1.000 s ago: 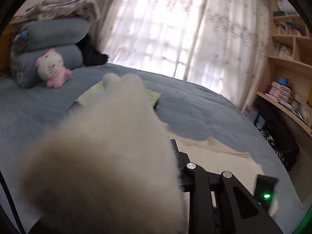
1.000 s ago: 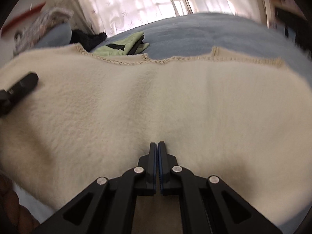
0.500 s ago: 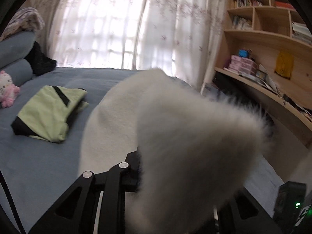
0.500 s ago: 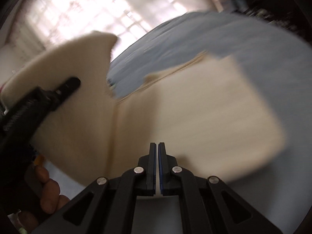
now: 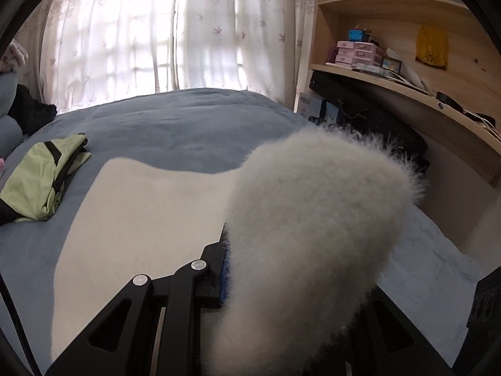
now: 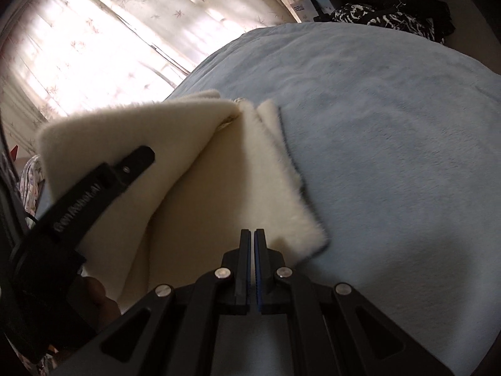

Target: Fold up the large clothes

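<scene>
The left gripper (image 5: 227, 257) is clamped on the cream fleece garment (image 6: 200, 194), lifting one half to fold it (the rest lies ahead on the bed (image 6: 391, 141)); the right gripper (image 6: 253, 250), fingers together, pins its near edge

Fleece garment (image 5: 150, 213) on bed (image 5: 188, 125), folded jacket (image 5: 43, 175) to its left, shelves (image 5: 407, 47) right.

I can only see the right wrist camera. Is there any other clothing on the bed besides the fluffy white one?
Observer: Yes. A folded green garment lies on the bed, apart from the white fleece.
Operator: What's beside the bed?
Observer: A wooden shelf with pink drawers on it.
Operator: What does the left camera see up close?
Observer: The lifted flap held by the left gripper hides one of its fingers.
</scene>
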Motion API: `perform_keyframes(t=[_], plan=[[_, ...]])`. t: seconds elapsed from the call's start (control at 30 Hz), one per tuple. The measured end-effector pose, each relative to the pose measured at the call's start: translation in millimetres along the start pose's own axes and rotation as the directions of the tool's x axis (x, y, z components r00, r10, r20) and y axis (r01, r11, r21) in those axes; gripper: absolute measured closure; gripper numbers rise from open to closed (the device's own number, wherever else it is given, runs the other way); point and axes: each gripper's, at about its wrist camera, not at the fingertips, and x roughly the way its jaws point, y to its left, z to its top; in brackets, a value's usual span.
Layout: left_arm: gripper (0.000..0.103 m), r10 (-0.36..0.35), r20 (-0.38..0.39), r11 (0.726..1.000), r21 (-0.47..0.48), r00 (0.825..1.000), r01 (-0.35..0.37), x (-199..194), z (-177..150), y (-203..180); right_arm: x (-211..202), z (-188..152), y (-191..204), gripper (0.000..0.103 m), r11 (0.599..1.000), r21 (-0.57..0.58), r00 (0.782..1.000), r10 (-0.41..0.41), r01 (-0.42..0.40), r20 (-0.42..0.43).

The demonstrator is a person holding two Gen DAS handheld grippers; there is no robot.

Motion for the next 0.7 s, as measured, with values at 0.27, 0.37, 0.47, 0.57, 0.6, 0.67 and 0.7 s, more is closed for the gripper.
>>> perform_keyframes(t=[0.27, 0.37, 0.47, 0.57, 0.6, 0.67, 0.7], plan=[[0.081, 0.044, -0.091, 0.994, 0.104, 0.995, -0.034, 31, -19, -28, -8, 7, -15, 0.101, 0.998, 0.016, 0.998, -0.061, 0.061, -0.002], [0.055, 0.002, -0.140, 0.994, 0.110, 0.990, 0.013, 32, -18, -26, -10, 7, -17, 0.101, 0.997, 0.005, 0.997, -0.077, 0.077, -0.021], [0.025, -0.147, -0.219, 0.985, 0.056, 0.964, 0.163, 19, -10, -17, -16, 7, -17, 0.101, 0.995, -0.012, 0.995, -0.094, 0.094, -0.032], [0.025, -0.208, -0.250, 0.974, 0.040, 0.946, 0.225, -5, -1, -7, -27, 12, -15, 0.101, 0.993, -0.031, 0.994, -0.113, 0.112, -0.011], [0.025, -0.223, -0.255, 0.971, 0.026, 0.941, 0.237, -14, 2, -2, -33, 15, -14, 0.101, 0.993, -0.037, 0.993, -0.116, 0.116, 0.000], [0.025, -0.272, -0.255, 0.962, -0.040, 0.928, 0.271, -36, 10, 21, -44, 21, -11, 0.100, 0.992, -0.045, 0.993, -0.113, 0.114, 0.020], [0.023, -0.277, -0.247, 0.961, -0.067, 0.929, 0.269, -43, 13, 32, -51, 25, -9, 0.095, 0.994, -0.046, 0.995, -0.100, 0.101, 0.031]])
